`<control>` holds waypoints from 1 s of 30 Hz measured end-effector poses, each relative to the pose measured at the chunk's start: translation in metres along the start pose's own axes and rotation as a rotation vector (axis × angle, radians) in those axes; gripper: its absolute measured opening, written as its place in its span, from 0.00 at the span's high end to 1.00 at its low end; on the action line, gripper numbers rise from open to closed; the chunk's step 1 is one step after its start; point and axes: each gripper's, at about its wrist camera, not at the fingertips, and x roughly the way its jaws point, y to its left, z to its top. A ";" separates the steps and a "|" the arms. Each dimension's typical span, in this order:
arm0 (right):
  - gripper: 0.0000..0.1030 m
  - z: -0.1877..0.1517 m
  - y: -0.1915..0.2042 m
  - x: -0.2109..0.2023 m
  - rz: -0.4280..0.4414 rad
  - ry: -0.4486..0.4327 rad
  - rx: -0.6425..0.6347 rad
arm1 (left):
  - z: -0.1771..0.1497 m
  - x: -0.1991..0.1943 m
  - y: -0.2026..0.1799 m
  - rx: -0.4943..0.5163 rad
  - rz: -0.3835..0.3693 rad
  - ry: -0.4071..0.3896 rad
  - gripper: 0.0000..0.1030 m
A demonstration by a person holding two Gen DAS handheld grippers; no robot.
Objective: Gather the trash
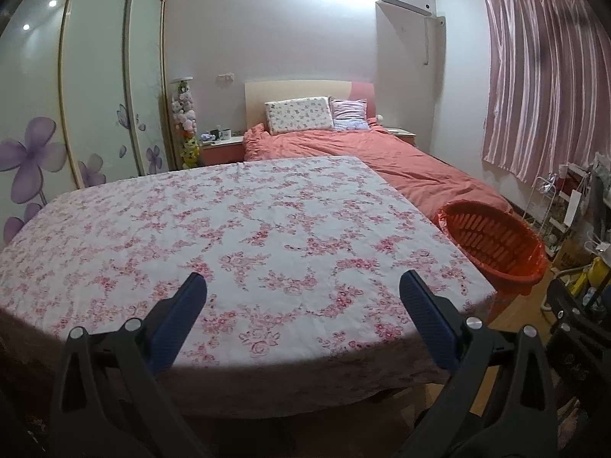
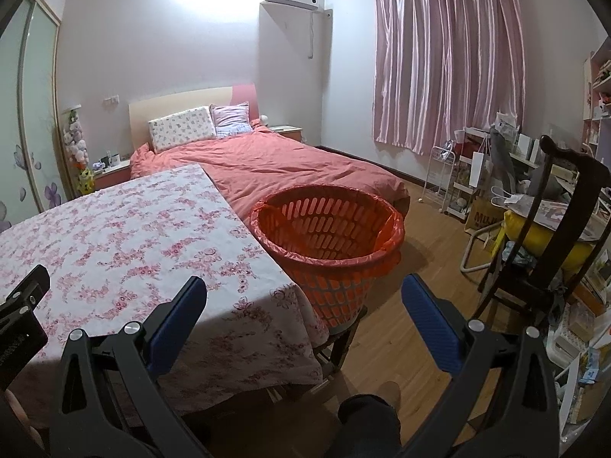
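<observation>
Hovering over near edge of floral-cloth table [image 1: 267, 229]: left gripper [image 1: 303, 290], fingers wide apart, nothing between. Hanging off table's right corner, w/ fingers likewise spread & empty: right gripper [image 2: 304, 294]. Standing just beside table's right edge, red-lined orange basket [image 2: 328, 229], no trash visible on cloth.

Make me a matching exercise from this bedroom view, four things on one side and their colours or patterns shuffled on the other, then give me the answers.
Things:
1. basket
2. curtain
3. tablecloth
4. wardrobe door

Descriptions:
A. shiny pink, hanging in folds
B. white with small pink flowers
C. orange, slotted walls, lined with a bag
D. pale glass with purple flowers

Pairs: 1-C, 2-A, 3-B, 4-D
</observation>
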 end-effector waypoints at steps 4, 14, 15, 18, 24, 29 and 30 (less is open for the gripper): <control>0.02 0.000 0.000 -0.001 -0.004 -0.002 0.000 | 0.000 -0.001 -0.001 0.005 0.028 0.010 0.04; 0.02 0.005 -0.003 -0.007 -0.014 -0.013 0.010 | 0.000 -0.003 -0.001 0.010 0.071 0.010 0.04; 0.02 0.005 -0.003 -0.007 -0.013 -0.013 0.011 | -0.001 -0.003 -0.001 0.009 0.075 0.010 0.04; 0.02 0.005 -0.003 -0.007 -0.011 -0.011 0.015 | 0.000 -0.003 0.000 0.008 0.077 0.011 0.04; 0.02 0.005 -0.002 -0.008 -0.009 -0.009 0.019 | 0.000 -0.004 0.000 0.008 0.072 0.007 0.04; 0.02 0.006 -0.002 -0.009 -0.007 -0.007 0.021 | -0.001 -0.006 -0.001 0.006 0.066 0.003 0.04; 0.02 0.006 -0.002 -0.009 -0.006 -0.007 0.021 | -0.001 -0.007 -0.001 0.007 0.064 0.002 0.04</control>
